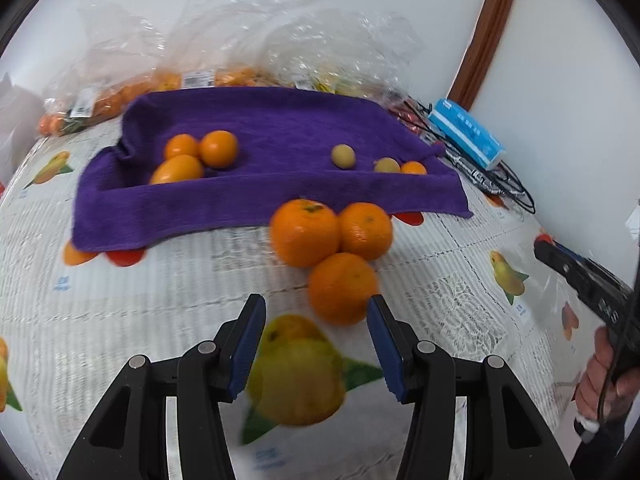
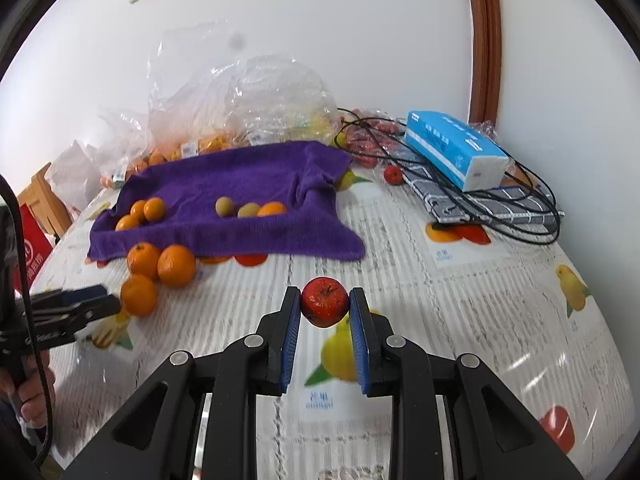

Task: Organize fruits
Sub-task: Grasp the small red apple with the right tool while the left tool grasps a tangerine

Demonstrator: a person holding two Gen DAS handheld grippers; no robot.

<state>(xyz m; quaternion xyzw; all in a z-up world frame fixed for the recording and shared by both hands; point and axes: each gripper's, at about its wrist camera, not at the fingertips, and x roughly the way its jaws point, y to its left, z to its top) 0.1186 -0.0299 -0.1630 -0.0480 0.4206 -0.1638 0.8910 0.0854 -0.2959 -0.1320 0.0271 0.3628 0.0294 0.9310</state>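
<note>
the left gripper [image 1: 316, 344] is open, and the nearest orange [image 1: 342, 288] lies just ahead (slightly right). the right gripper [image 2: 325, 308] grips a small red fruit [image 2: 324, 302].

My right gripper [image 2: 325, 306] is showing black arms and blue pads around a small red fruit [image 2: 324, 307]. My left gripper [image 1: 316, 312] is wearing the same black and blue. Three oranges [image 1: 306, 236] are glowing bright orange against the tablecloth [image 1: 120, 320], which is showing white with grey lines and printed yellow, orange and red fruit. The towel [image 1: 280, 128] is looking deep purple.
</note>
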